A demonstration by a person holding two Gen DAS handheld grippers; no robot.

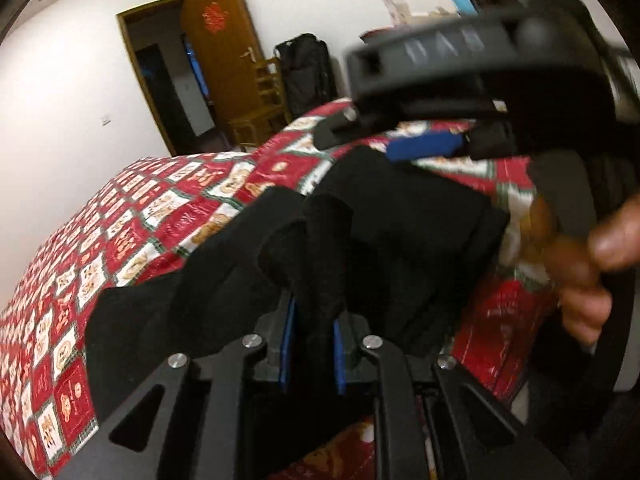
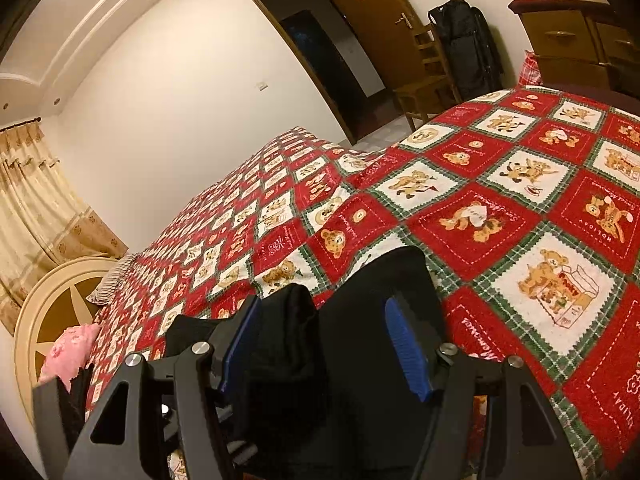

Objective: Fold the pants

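A bedroom with white walls and an open brown door (image 2: pixel 372 28) holds a bed (image 2: pixel 500 208) covered in a red, green and white quilt printed with teddy bears. A wooden chair (image 2: pixel 428 92) and a black bag (image 2: pixel 468 48) stand by the door, a pink pillow (image 2: pixel 68 352) lies near the headboard (image 2: pixel 52 312).

The black pants (image 1: pixel 360 232) are bunched and lifted off the quilt, hanging between the two tools near the bed's edge. The left gripper (image 1: pixel 312 344) has its jaws clenched on a thick ridge of the fabric, the blue pads squeezing it from both sides. The right gripper (image 2: pixel 320 344) has its jaws spread fairly wide with folds of the pants lying between the blue pads; in the left wrist view its blue pad sits just above the cloth, blurred, so whether it truly pinches anything I cannot tell. It looks more released than gripping.

The risks, as I judge them: the left grasp takes a rumpled wad rather than a clean edge, so several layers may be caught and the fold could come out crooked or twisted. If the right side has no hold, that end may slump onto the quilt and drag, undoing any alignment. The garment also hangs close to the bed's edge, and a slack portion could slide over the side. Black on black hides the seams, making a misjudged hem or waistband likely.
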